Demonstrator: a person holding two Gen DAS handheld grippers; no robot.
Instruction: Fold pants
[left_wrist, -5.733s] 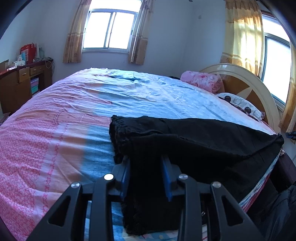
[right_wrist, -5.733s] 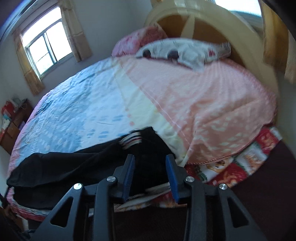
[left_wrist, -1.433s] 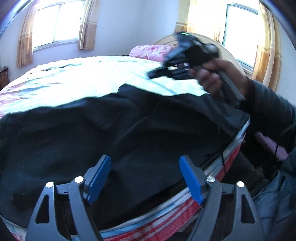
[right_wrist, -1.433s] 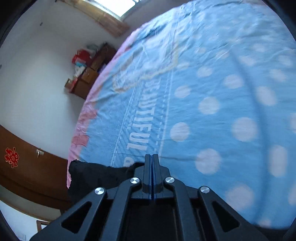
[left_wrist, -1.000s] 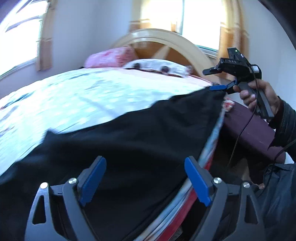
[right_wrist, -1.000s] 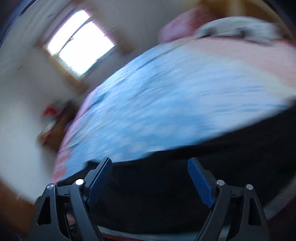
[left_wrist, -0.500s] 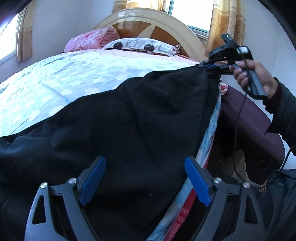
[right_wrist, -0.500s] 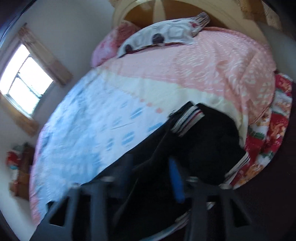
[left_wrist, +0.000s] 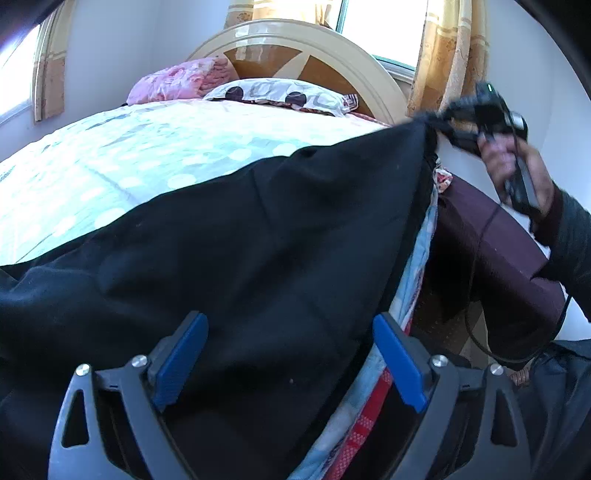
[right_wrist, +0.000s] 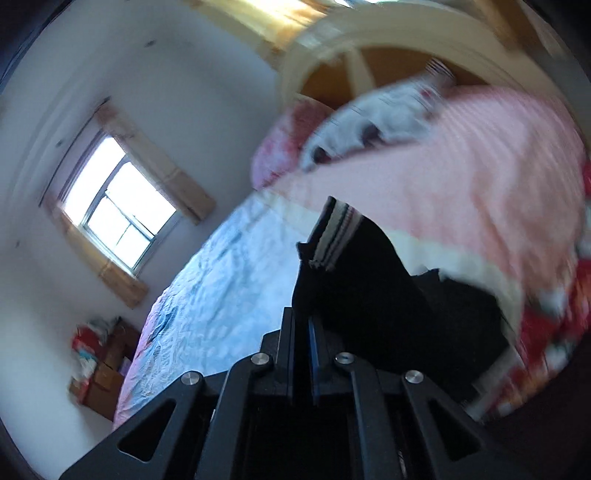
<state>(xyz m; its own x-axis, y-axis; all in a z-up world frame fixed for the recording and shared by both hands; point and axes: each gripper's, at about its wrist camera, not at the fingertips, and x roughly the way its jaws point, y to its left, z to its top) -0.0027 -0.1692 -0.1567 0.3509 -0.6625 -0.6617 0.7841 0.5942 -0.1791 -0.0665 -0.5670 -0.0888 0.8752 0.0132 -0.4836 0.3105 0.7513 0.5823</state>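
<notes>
black pants (left_wrist: 258, 240) along bed (left_wrist: 147, 158) edge, unfolded; right tongs (right_wrist: 301, 325) clamped on cuff, left tongs (left_wrist: 291, 354) apart.

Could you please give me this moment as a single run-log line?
task: fold pants | left gripper: open above black pants | right gripper: shut on pants' far end, lifting | surface: bed

Dotted bedspread (left_wrist: 147, 155), spotted pillow (left_wrist: 280, 94), arched headboard (left_wrist: 295, 40)
</notes>
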